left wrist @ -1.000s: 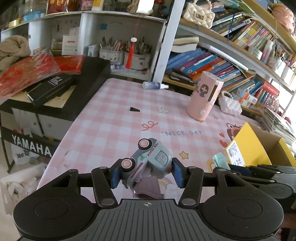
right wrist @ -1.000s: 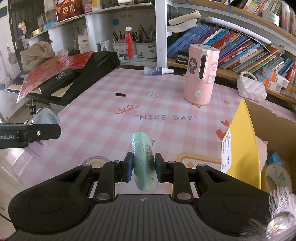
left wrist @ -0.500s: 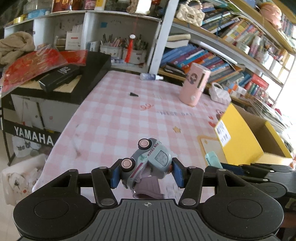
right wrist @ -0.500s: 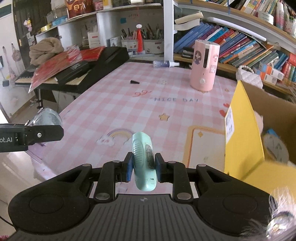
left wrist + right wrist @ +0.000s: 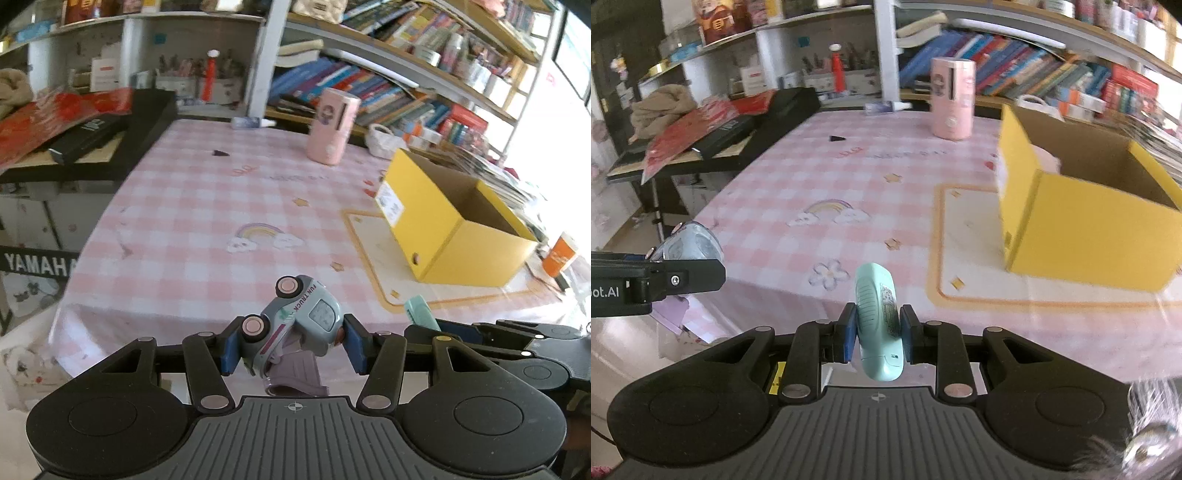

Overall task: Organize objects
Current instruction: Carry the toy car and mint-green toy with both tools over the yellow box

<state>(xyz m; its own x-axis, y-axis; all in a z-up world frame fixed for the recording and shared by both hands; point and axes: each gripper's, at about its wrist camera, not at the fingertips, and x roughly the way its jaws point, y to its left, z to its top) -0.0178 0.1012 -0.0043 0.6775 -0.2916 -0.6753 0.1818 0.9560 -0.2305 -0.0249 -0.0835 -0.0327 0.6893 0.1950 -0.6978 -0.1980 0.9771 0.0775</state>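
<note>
My left gripper (image 5: 290, 345) is shut on a grey-blue toy truck (image 5: 295, 317) with pink wheels, held tilted in the air off the near edge of the pink checked table (image 5: 207, 206). My right gripper (image 5: 878, 330) is shut on a mint green oblong case (image 5: 877, 317), also held off the near table edge. The toy truck also shows in the right wrist view (image 5: 689, 245) at the left, and the green case shows in the left wrist view (image 5: 421, 314) at the right. An open yellow cardboard box (image 5: 454, 225) stands on the table's right side (image 5: 1082, 221).
A pink cylinder device (image 5: 332, 127) stands at the table's far side, with a small spray bottle (image 5: 251, 122) and a small black piece (image 5: 219, 152). A black keyboard (image 5: 110, 147) with red papers sits left. Bookshelves (image 5: 388, 96) fill the back. An orange cup (image 5: 559, 254) stands far right.
Both grippers have pulled back and up from the table, still holding the toy truck and the green case. The table and yellow box now look farther away.
</note>
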